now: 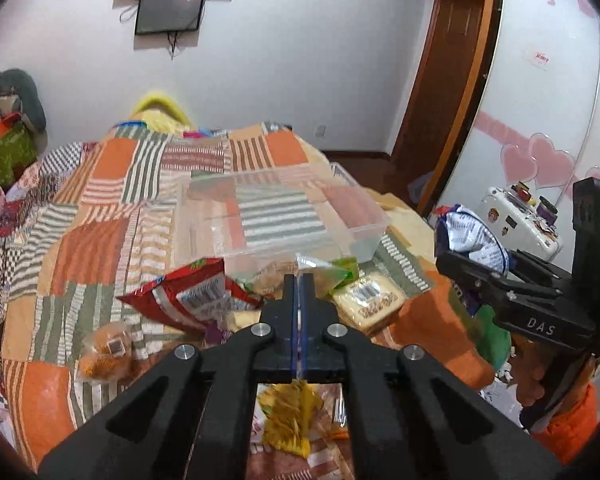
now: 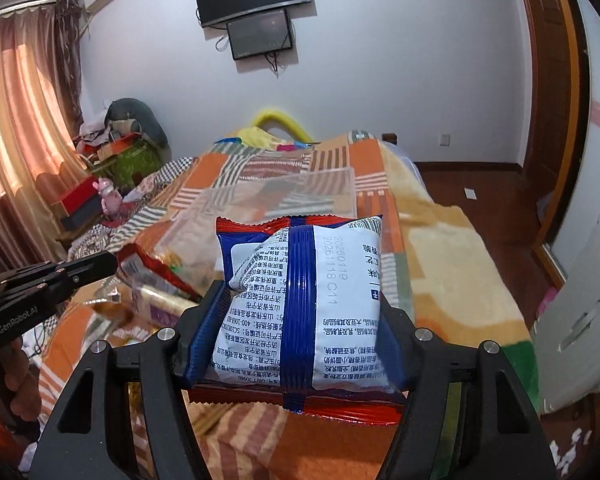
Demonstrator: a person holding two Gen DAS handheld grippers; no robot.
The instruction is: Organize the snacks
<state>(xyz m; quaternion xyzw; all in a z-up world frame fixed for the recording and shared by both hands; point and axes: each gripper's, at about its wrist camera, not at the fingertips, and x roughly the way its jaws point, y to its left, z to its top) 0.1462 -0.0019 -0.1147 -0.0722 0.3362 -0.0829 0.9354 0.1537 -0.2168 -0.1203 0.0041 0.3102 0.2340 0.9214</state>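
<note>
Snack packet (image 2: pixel 304 312), blue-white with red ends, sits clamped between the right gripper (image 2: pixel 296 320) pads, tilted down above the patchwork bedspread (image 2: pixel 440 280). Left gripper (image 1: pixel 299 288) jaws closed on a clear wrapper edge (image 1: pixel 312 262); its contents hard to make out. Clear bin (image 1: pixel 356 216) lies beyond the snack pile (image 1: pixel 204 296).

The black right gripper (image 1: pixel 456 268) body reads "DAS". The black left gripper (image 2: pixel 114 265) body, at 9 o'clock, reads "GenRobot.AI". The white-and-blue plastic snack packet (image 2: pixel 304 308) reads "20260119", "20261118 C11".
</note>
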